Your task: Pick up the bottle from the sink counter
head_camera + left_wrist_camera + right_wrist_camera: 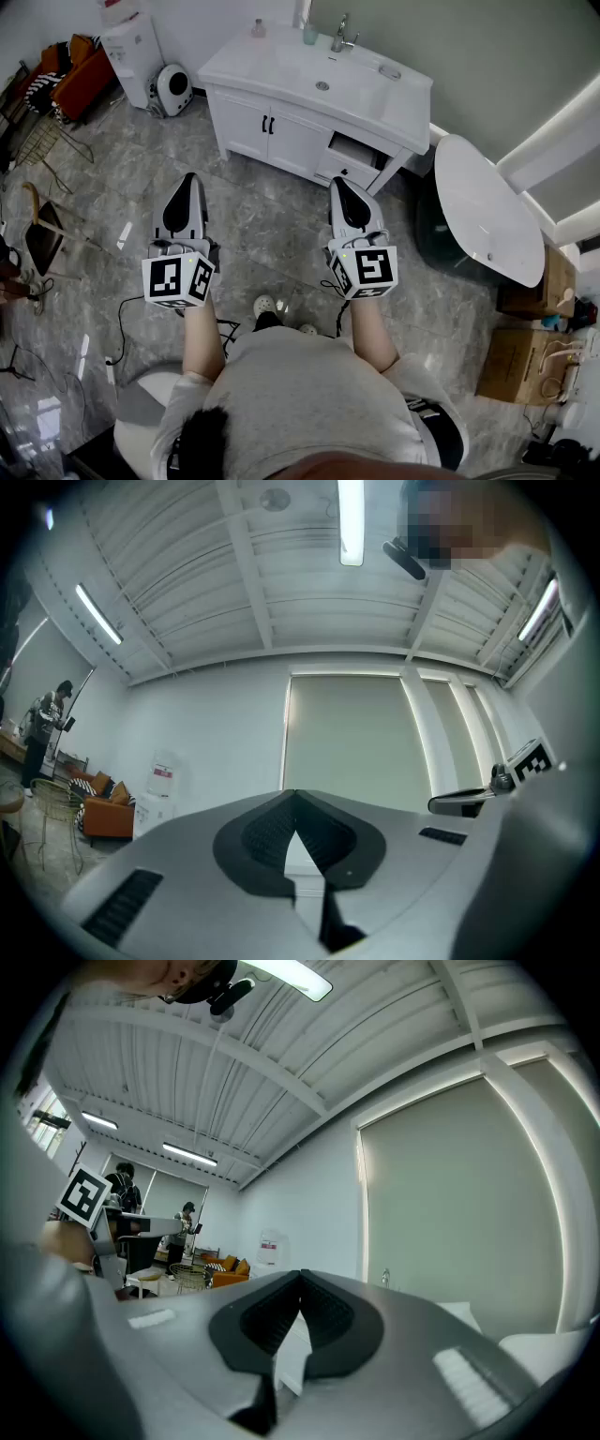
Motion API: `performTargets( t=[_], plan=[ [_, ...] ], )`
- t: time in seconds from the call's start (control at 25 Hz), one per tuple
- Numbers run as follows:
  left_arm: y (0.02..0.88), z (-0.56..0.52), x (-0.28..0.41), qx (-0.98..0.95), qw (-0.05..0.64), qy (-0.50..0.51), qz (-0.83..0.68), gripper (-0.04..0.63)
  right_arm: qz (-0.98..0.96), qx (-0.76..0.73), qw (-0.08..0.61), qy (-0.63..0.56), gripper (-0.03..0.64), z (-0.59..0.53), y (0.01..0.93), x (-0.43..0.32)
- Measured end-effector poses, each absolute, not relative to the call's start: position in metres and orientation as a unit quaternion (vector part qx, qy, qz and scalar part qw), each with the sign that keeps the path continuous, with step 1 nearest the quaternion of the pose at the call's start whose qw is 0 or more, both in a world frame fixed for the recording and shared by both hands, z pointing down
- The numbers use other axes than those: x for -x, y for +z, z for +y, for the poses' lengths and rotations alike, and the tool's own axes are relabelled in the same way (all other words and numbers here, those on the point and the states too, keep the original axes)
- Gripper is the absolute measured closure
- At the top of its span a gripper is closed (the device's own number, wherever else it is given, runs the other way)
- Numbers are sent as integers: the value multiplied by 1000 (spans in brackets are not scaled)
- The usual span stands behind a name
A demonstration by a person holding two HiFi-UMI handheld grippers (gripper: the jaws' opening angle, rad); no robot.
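The white sink counter [281, 66] stands ahead of me on the grey floor. At its back edge I see a small pinkish bottle [258, 28] and a pale green bottle or cup [309, 34] next to the faucet [342, 36]. My left gripper [190, 178] and right gripper [337, 183] are held side by side, well short of the cabinet front and pointing toward it. Both are shut with nothing between the pads. In the left gripper view the jaws [295, 794] meet at the tips. The right gripper [301, 1274] looks the same, with the faucet [384, 1277] small beyond it.
A drawer [352, 155] hangs open at the cabinet's right. An oval white table [487, 211] stands to the right, with cardboard boxes [525, 361] beyond it. At the left are a water dispenser [131, 52], a round white appliance [173, 89], an orange sofa [80, 70] and a chair [42, 234].
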State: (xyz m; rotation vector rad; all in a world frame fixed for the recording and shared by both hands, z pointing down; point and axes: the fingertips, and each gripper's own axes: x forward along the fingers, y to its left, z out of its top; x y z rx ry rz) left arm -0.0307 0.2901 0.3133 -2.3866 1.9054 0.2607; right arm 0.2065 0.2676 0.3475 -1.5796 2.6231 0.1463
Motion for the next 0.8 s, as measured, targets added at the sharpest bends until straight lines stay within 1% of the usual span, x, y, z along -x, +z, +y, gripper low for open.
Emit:
performTargets(
  t=[0.4, 0.8],
  plan=[
    [310, 274, 43, 783, 43, 87, 615, 588, 851, 521, 39, 55, 606, 254, 343, -195],
    [304, 249, 66, 785, 54, 94, 610, 588, 846, 526, 60, 63, 606, 230, 336, -176]
  ],
)
